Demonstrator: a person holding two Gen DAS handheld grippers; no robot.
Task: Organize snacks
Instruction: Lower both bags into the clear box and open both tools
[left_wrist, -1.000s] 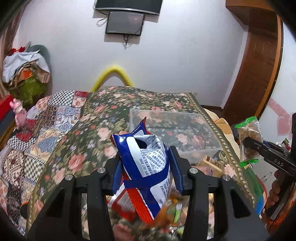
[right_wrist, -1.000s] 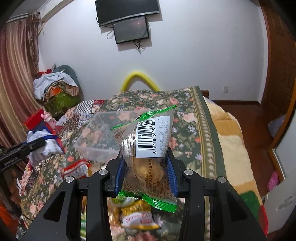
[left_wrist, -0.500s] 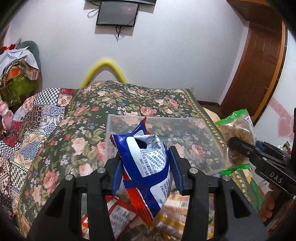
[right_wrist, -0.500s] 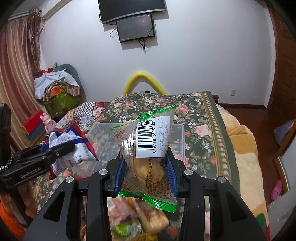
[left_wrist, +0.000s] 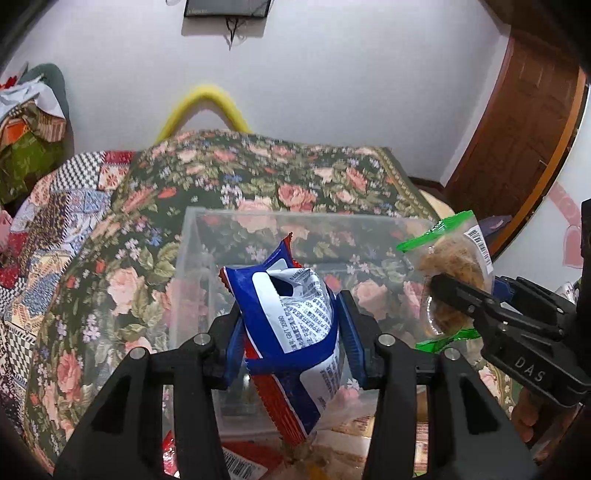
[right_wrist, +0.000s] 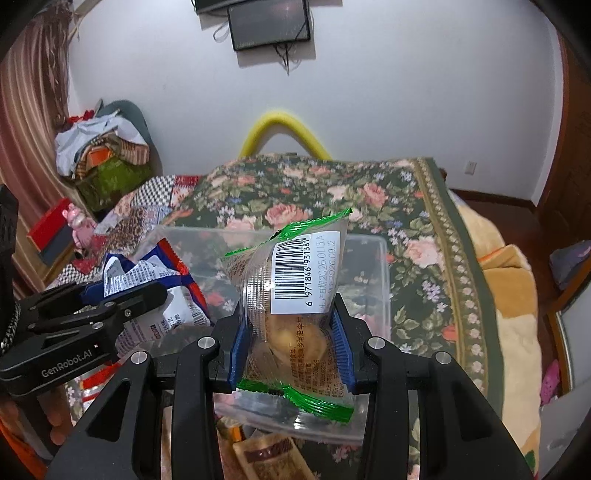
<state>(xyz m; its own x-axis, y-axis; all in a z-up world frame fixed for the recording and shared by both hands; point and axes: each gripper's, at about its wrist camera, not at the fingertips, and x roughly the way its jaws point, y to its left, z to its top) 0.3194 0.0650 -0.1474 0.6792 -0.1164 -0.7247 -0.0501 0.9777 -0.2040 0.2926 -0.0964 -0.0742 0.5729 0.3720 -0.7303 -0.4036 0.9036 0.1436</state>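
Left gripper (left_wrist: 291, 332) pinches blue-white packet (left_wrist: 291, 317); right gripper (right_wrist: 291, 350) — marked "DAS" — pinches barcoded green-edged pastry (right_wrist: 295, 295), above the clear bin (right_wrist: 369, 251).

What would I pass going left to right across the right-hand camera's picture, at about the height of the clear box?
Left tongs gripping the blue-and-white packet → green-edged cake packet in the right tongs → clear box → floral blanket.

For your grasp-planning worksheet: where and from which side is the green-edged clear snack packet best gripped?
Grip the green-edged packet across its bulging middle, fingers coming from below on its two flat faces, as the right gripper does. The crimped ends are thin and floppy.
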